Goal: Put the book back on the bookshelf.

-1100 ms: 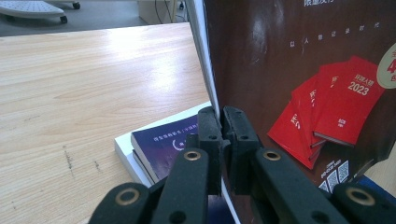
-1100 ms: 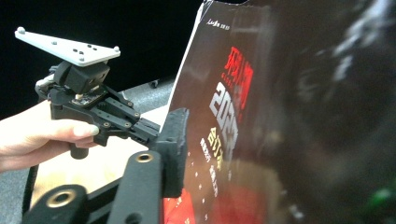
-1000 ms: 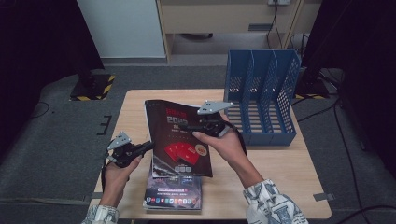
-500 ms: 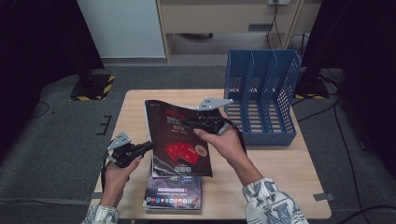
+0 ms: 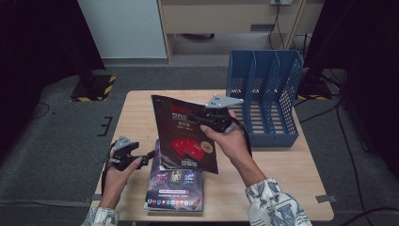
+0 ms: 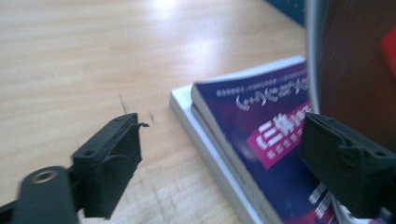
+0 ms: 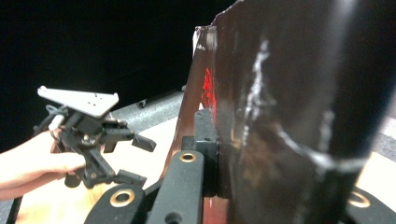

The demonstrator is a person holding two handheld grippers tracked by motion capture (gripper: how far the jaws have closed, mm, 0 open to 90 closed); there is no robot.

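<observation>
Above table centre: dark red magazine [image 5: 186, 136], raised and tilted.
Right gripper [image 5: 203, 118]: at the magazine's 2 o'clock edge, jaws clamped on its cover.
Left gripper [image 5: 149, 155]: at the magazine's 8 o'clock, jaws just opened, standing apart with nothing between them.
Purple book stack [image 5: 175, 188]: flat on the table [image 5: 282, 165], at 6 o'clock below the magazine.
Blue file rack [image 5: 268, 94]: at 2 o'clock, well apart.

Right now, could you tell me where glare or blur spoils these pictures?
Left gripper view: ceiling light glares off the table, and the near fingers are soft. Right gripper view: white streaks of glare run down the dark magazine, which is blurred close up. High view: evenly lit, dark surroundings.
</observation>
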